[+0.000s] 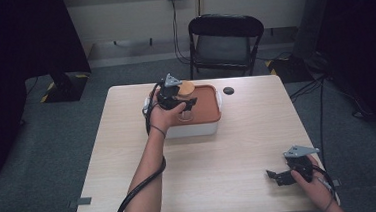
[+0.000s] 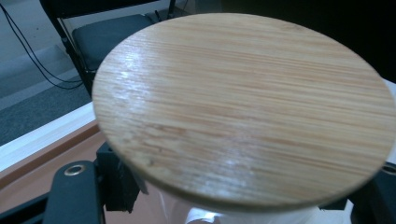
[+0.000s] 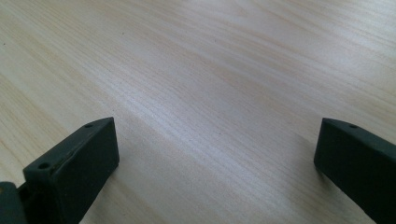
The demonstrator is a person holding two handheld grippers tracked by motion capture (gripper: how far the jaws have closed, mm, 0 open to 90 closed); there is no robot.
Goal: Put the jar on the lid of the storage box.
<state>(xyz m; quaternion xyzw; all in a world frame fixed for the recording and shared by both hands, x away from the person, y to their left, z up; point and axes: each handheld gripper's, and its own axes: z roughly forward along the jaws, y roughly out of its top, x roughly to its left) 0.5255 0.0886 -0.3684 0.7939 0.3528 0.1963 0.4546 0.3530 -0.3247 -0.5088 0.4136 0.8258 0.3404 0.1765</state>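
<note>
Left gripper [image 1: 178, 100] over far-centre of table [image 1: 214, 149], above white box [image 1: 192, 129] with orange-brown tray top [image 1: 207, 104]. Jaws clenched on white jar [image 2: 224, 217] capped by round bamboo lid [image 2: 243, 107]; jar body sits between both black jaws, lid just above their tips, tilted toward camera. High view: lid [image 1: 186, 87] at far-left part of tray. Small dark disc [image 1: 228, 90] on table right of box. Right gripper [image 1: 276, 176] at near-right table corner, jaws released, wide apart, bare wood between. Black chair [image 1: 225, 40] beyond table.
</note>
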